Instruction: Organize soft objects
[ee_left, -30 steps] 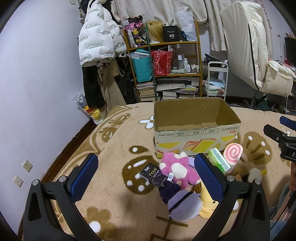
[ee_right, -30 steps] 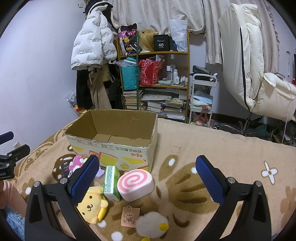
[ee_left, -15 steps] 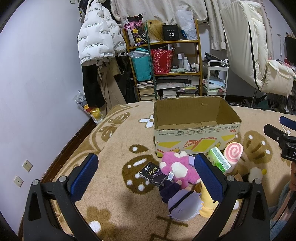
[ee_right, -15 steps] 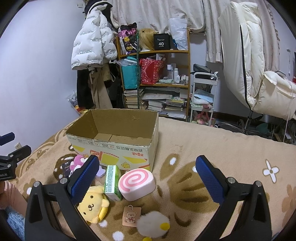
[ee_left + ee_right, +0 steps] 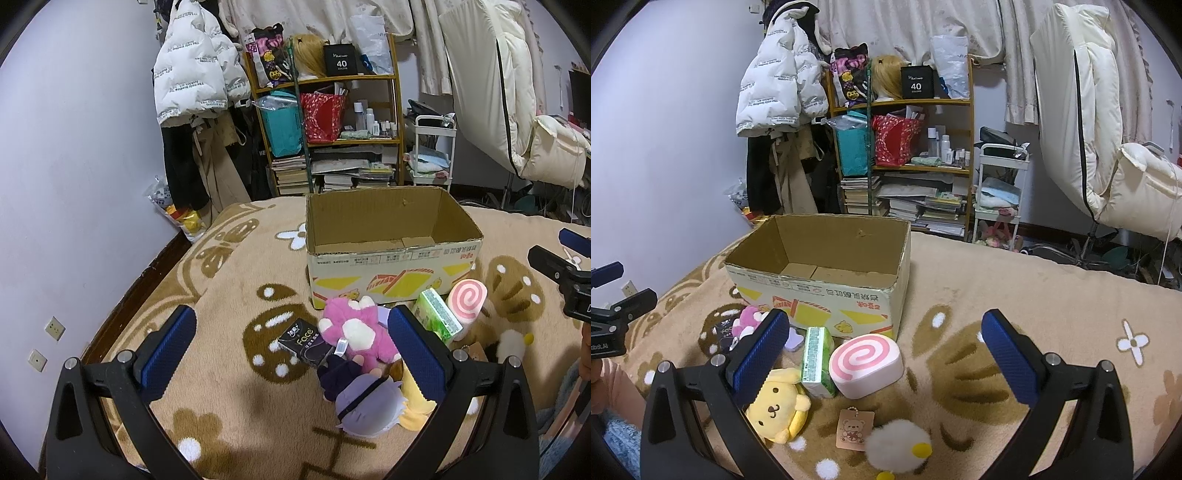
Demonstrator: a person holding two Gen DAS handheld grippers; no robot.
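An open cardboard box (image 5: pixel 391 254) (image 5: pixel 820 291) stands empty on the beige carpet. In front of it lie soft toys: a pink plush (image 5: pixel 352 328), a purple-haired plush (image 5: pixel 365 406), a yellow dog plush (image 5: pixel 779 402), a pink swirl cushion (image 5: pixel 866 360) (image 5: pixel 466 299), a green tissue pack (image 5: pixel 814 360) (image 5: pixel 437 319), a white fluffy chick (image 5: pixel 899 450) and a bear tag (image 5: pixel 854 429). My left gripper (image 5: pixel 291 350) hovers open above the black Face pack (image 5: pixel 303 344) and the pink plush. My right gripper (image 5: pixel 882 354) hovers open over the swirl cushion, holding nothing.
A cluttered wooden shelf (image 5: pixel 332 129) with books and bags stands behind the box, next to hanging coats (image 5: pixel 192 74) and a white trolley (image 5: pixel 430 155). A cream padded chair (image 5: pixel 1108 147) sits at the right. The wall (image 5: pixel 74 184) borders the carpet on the left.
Both grippers have drifted only slightly; the box and toys have not moved, and both grippers stay open.
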